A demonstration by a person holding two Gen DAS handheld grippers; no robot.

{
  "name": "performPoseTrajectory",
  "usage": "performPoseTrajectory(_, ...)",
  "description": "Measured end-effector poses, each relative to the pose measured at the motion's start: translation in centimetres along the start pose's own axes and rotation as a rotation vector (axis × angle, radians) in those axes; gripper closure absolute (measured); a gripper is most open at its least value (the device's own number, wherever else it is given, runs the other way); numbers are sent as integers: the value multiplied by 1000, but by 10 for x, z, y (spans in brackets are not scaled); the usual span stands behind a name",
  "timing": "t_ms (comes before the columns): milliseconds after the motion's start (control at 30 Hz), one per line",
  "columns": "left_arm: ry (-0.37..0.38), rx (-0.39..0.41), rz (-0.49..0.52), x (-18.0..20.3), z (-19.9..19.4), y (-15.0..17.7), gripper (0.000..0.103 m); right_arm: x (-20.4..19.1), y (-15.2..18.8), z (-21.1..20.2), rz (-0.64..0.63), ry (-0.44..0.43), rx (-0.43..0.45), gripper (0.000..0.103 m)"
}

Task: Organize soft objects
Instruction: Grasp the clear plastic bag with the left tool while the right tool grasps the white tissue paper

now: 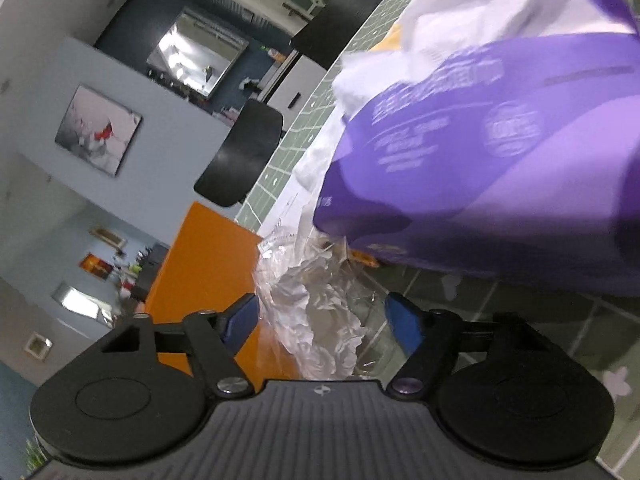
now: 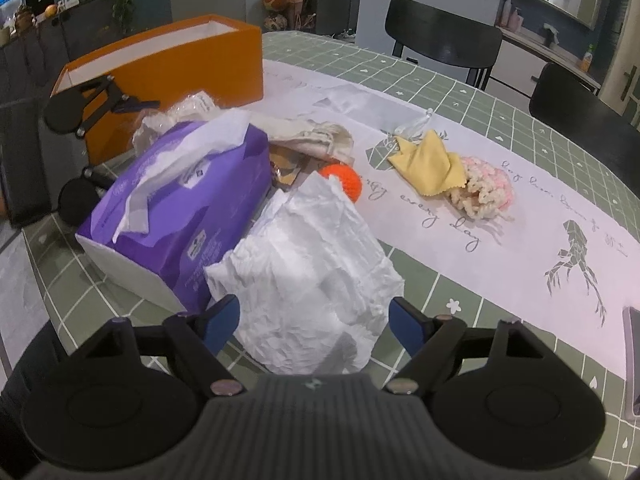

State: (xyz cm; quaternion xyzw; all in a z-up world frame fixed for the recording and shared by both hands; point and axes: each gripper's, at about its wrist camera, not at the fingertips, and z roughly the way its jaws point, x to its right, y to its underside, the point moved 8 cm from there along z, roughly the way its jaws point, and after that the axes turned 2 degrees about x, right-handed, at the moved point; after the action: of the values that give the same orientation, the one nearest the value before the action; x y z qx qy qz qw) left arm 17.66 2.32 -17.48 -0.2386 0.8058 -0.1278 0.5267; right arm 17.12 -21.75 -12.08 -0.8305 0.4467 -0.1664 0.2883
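In the right wrist view, the right gripper (image 2: 314, 316) fills the bottom of the frame with its blue-tipped fingers (image 2: 222, 316) spread wide on either side of a crumpled white tissue wad (image 2: 308, 280); the wad sits between them on the green checked tablecloth (image 2: 460, 312), and the pads do not clearly press on it. Just left of the wad, touching it, lies the purple tissue pack (image 2: 188, 208) with a white sheet pulled up through its top slot. Behind the wad, at centre frame, an orange knitted ball (image 2: 346, 180) peeks out, with a beige cloth bag (image 2: 312, 134) just beyond it. To the right of centre, on the white table runner (image 2: 520, 248), a yellow cloth (image 2: 428, 166) overlaps a pink and cream crocheted piece (image 2: 484, 190). At the left edge the left gripper (image 2: 116, 140) shows from the side, in front of the open orange box (image 2: 168, 72) in the upper left, and black chairs (image 2: 444, 44) stand along the far edge. In the left wrist view, the left gripper (image 1: 320, 320) sits at the bottom with its fingers (image 1: 240, 320) spread apart around a crinkled clear plastic bag (image 1: 316, 312) holding something white; whether the pads touch it is not clear. The purple tissue pack (image 1: 480, 168) looms blurred in the upper right, the orange box (image 1: 208, 264) sits at left centre
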Motion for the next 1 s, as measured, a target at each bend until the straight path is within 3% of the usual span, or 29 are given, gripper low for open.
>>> performPoseTrajectory(167, -15, -9, -29, -4, 4, 1, 28, -3, 1, 2, -6, -22, -2, 22)
performPoseTrajectory(400, -25, 1, -43, -4, -5, 6, 58, -3, 4, 9, 8, -37, -6, 22)
performPoseTrajectory(600, -7, 22, -61, -9, -20, 9, 59, 0, 6, 22, 37, -32, 6, 16)
performPoseTrajectory(800, -1, 45, -103, -14, -40, 10, 59, 7, 3, 30, 61, -30, 98, 7)
performPoseTrajectory(933, 3, 63, -116, -10, -55, 13, 59, 8, 6, 40, 91, -36, 91, 8)
performPoseTrajectory(1000, 9, 64, -119, -8, -62, 15, 59, 6, 6, 43, 63, -19, 75, 18)
